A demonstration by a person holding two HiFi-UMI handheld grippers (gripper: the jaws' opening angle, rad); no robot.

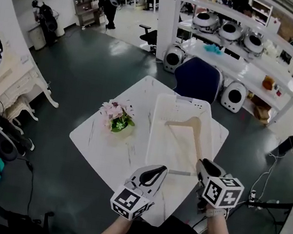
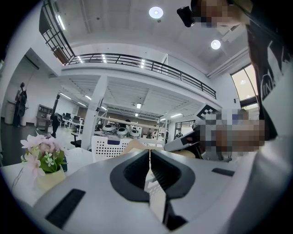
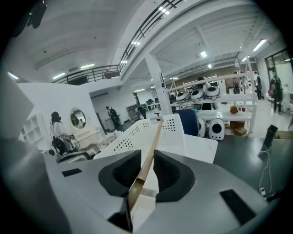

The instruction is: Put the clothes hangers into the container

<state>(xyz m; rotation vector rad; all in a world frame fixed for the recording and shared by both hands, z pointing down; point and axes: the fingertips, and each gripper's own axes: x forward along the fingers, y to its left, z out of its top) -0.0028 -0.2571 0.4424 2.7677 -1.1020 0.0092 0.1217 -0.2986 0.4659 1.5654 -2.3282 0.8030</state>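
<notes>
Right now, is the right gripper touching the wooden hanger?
Touching. The right gripper view shows the right gripper with its jaws closed on the wooden hanger, a pad against each side of its arm, which runs out toward the white container.

left claw [image 1: 156, 169] closed, empty | right claw [image 1: 204, 164] clamped on hanger [image 1: 186, 123]

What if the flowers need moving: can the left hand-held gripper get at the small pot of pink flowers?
Probably yes: the left hand-held gripper is shut on nothing, with only bare white table between it and the pot of pink flowers.
</notes>
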